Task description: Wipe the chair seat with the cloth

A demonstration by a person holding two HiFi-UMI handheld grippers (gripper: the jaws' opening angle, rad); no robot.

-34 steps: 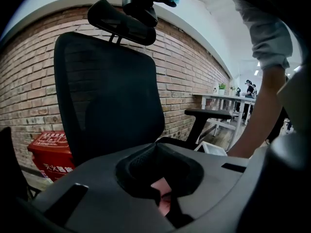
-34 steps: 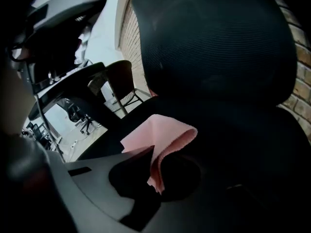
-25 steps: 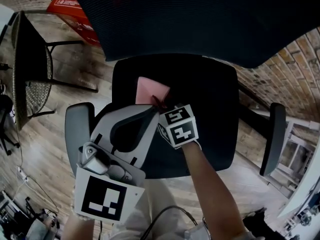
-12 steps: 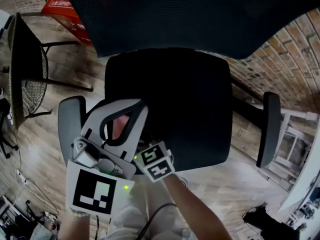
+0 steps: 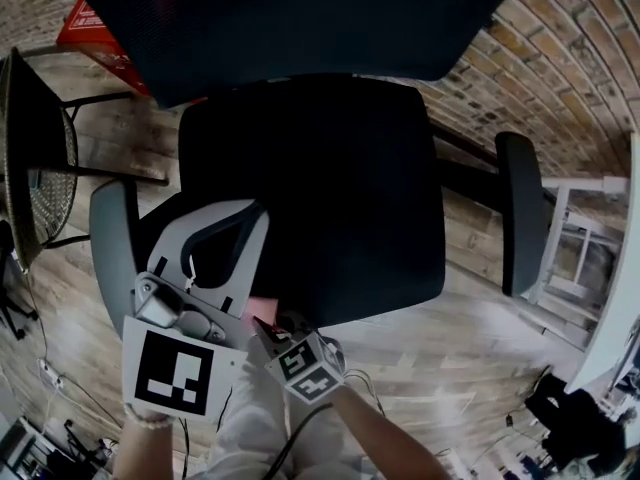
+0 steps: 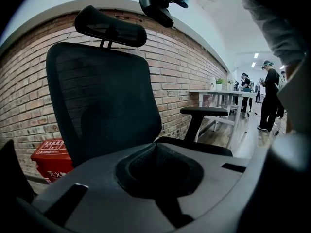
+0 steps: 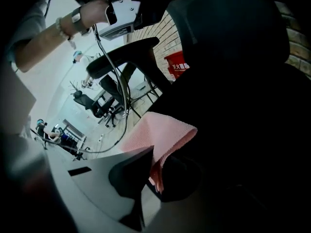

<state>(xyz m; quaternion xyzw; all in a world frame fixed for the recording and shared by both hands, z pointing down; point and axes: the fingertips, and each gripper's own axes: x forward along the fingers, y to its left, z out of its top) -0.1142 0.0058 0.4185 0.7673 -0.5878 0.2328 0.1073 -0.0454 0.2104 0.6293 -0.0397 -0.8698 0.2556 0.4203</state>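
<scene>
Right claw (image 7: pixel 158 166) pulled back to front edge of chair seat (image 5: pixel 320 188), gripping one pink cloth (image 7: pixel 160 132), left claw (image 6: pixel 155 147) closed, empty

Head view: cloth (image 5: pixel 258 310) mostly hidden, only a pink sliver shows btwn left gripper (image 5: pixel 262 208) body and right gripper (image 5: pixel 268 330). Backrest (image 5: pixel 300 18) cut by top edge and covers most of red box (image 5: pixel 92 26), far left; print unreadable. Left armrest (image 5: pixel 108 233): near end under left gripper. Wire chair (image 5: pixel 45 158) cut by left edge.

Left gripper view: chair seat (image 6: pixel 194 148) nearly all behind gripper's own body, thin dark strip left. People (image 6: pixel 269 96) far right too small for detail.

Right gripper view: one jaw merges w/ dark seat, outline can't be made out. Cloth's near end tucked btwn the jaws. Background figures (image 7: pixel 46 130) tiny, blurred.
</scene>
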